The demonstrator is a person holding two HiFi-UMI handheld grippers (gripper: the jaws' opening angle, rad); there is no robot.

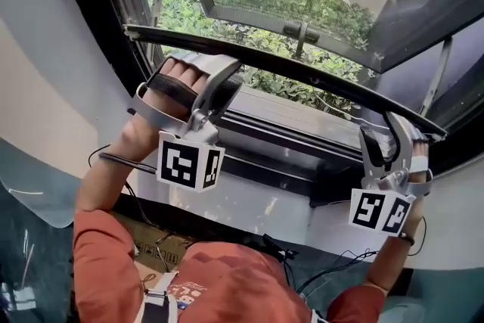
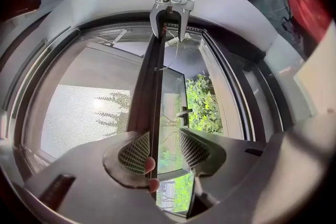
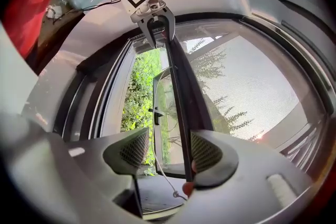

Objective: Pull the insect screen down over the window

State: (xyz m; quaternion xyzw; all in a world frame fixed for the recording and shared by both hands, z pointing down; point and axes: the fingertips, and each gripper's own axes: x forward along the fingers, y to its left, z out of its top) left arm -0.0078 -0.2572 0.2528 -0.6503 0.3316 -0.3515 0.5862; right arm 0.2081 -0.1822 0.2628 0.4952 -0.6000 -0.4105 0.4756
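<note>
Window frame (image 1: 295, 151), open gap under screen bar (image 1: 302, 73)

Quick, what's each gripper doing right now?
Left gripper: open, the insect screen's long dark bottom bar between its jaws.
Right gripper: open, same bar between its jaws.

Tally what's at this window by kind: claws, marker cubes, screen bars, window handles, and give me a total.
Claws: 2, the left claw and the right claw
Marker cubes: 2, the left cube and the right cube
Screen bar: 1
Window handle: 1
Total: 6
</note>
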